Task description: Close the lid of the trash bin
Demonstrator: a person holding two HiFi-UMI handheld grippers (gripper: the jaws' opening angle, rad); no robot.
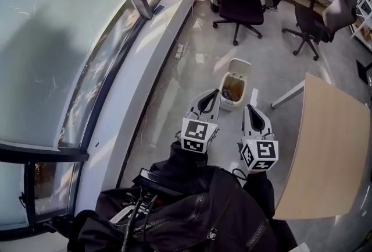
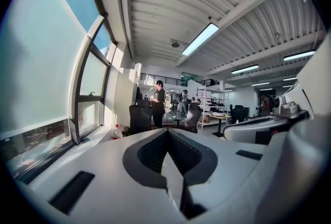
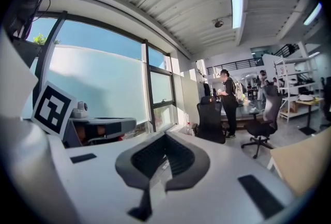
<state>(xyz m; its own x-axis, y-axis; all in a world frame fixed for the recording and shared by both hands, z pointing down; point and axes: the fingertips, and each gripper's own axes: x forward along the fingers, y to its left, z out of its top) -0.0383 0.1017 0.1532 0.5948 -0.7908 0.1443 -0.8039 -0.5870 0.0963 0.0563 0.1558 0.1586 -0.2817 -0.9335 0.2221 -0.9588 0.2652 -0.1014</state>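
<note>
Grey office floor (image 1: 192, 76) beside a curved window. Small white trash bin (image 1: 226, 100) stands on it, lid (image 1: 239, 66) tipped up at the far side, brownish inside showing. Left hand-held gripper (image 1: 212, 93) has its jaws pressed together with nothing between them, and so does the right hand-held gripper (image 1: 250, 109). The bin sits just ahead of both tips, right of the left one and left of the right one; contact can't be told. Wooden bench (image 1: 331, 152) is right of the right hand-held gripper.
</note>
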